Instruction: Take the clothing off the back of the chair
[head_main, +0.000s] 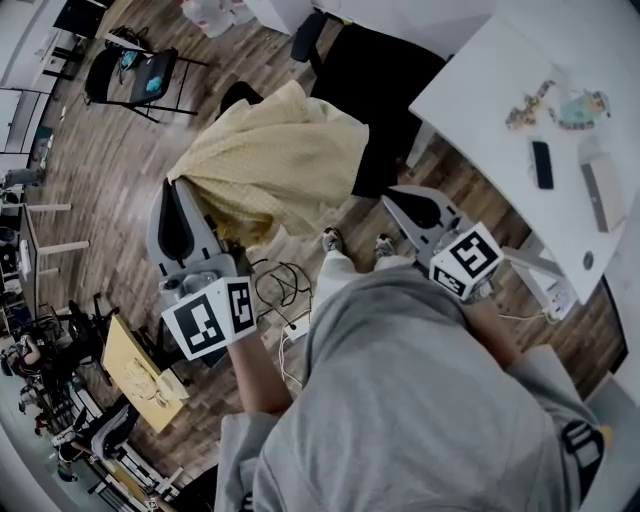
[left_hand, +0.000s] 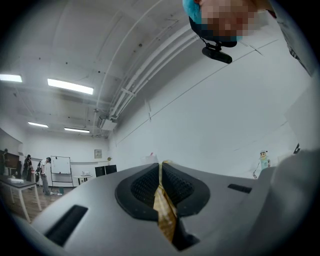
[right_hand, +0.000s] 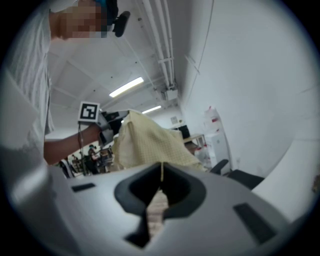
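Observation:
A pale yellow garment (head_main: 275, 160) hangs bunched in the air, just left of a black office chair (head_main: 380, 80). My left gripper (head_main: 180, 188) is at the garment's lower left corner. In the left gripper view its jaws are shut (left_hand: 161, 165) on a strip of the yellow cloth (left_hand: 164, 210). My right gripper (head_main: 392, 198) hovers just right of the garment, in front of the chair. Its jaws (right_hand: 161, 167) are closed together with nothing plainly pinched. The right gripper view shows the garment (right_hand: 145, 142) dangling ahead, with the chair (right_hand: 245, 177) to the right.
A white table (head_main: 480, 80) at the right carries a phone (head_main: 541, 163) and small items. A folding chair (head_main: 135, 80) stands at the far left. Cables and a power strip (head_main: 290, 320) lie on the wooden floor by the person's feet (head_main: 330, 240).

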